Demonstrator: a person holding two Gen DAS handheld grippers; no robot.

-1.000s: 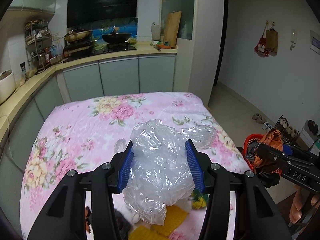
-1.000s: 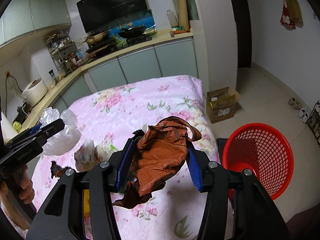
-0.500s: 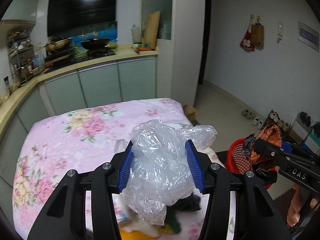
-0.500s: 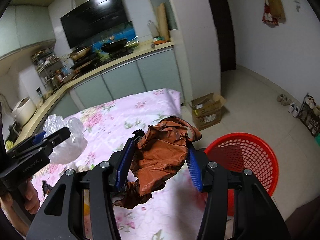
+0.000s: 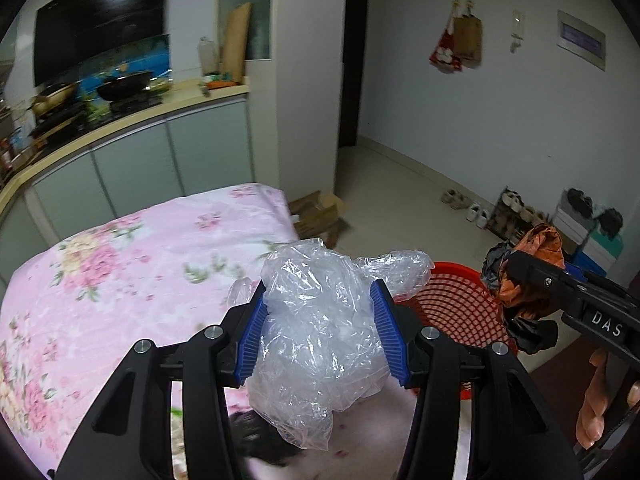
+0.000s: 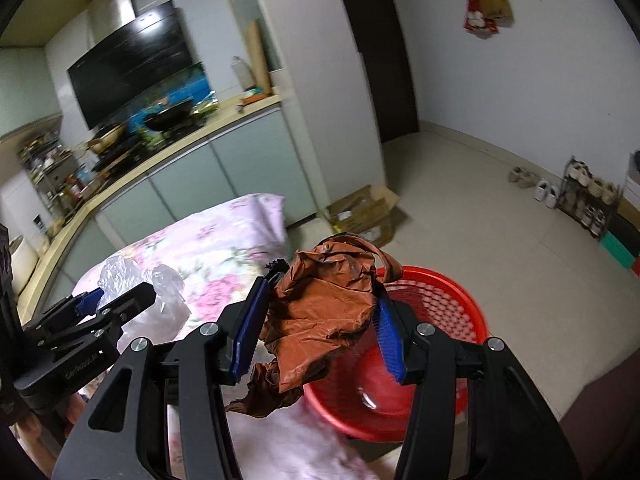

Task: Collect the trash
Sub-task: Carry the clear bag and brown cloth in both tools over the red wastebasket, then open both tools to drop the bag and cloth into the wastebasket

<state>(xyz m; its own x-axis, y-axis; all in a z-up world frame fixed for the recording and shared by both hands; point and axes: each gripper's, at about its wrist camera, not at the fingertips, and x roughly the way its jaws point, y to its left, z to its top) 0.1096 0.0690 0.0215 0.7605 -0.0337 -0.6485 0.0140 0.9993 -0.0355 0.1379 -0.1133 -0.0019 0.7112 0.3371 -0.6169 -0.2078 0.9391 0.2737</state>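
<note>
Clear plastic bag [image 5: 320,320] clamped in left gripper [image 5: 320,328], brown bag [image 6: 324,312] clamped in right gripper [image 6: 320,328]; red basket [image 6: 452,304] partly hidden behind both.

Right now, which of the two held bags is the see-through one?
The clear plastic bag, clamped in the left gripper. The other, in the right gripper, is an opaque brown plastic bag.

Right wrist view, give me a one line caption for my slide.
Right gripper clamps a crumpled brown bag above a red basket beside the floral table.
</note>
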